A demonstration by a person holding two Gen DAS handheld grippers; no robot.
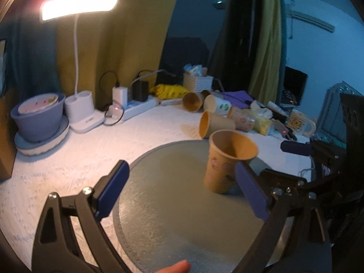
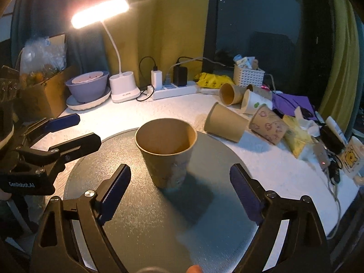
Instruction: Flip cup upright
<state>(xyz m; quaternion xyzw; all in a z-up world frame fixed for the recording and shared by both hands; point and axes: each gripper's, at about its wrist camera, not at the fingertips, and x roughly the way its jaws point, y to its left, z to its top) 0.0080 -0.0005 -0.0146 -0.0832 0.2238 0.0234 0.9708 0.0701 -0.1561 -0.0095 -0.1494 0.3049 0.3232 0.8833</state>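
A tan paper cup [image 2: 167,152] stands upright, mouth up, on the round grey mat [image 2: 145,223]. It also shows in the left wrist view [image 1: 225,161], on the mat's [image 1: 173,204] right part. My right gripper [image 2: 182,191] is open and empty, fingers on either side of the cup and a little short of it. My left gripper [image 1: 182,191] is open and empty, the cup just beyond its right finger [image 1: 251,193]. The left gripper shows at the left of the right wrist view [image 2: 68,132], the right gripper at the right edge of the left wrist view [image 1: 302,157].
Several paper cups [image 2: 229,122] lie on their sides behind the mat on the white table. A lit desk lamp [image 2: 122,86], a bowl on a plate [image 2: 88,88], a power strip [image 2: 175,88], a white basket [image 2: 249,75], clutter and a mug [image 2: 350,157] line the back and right.
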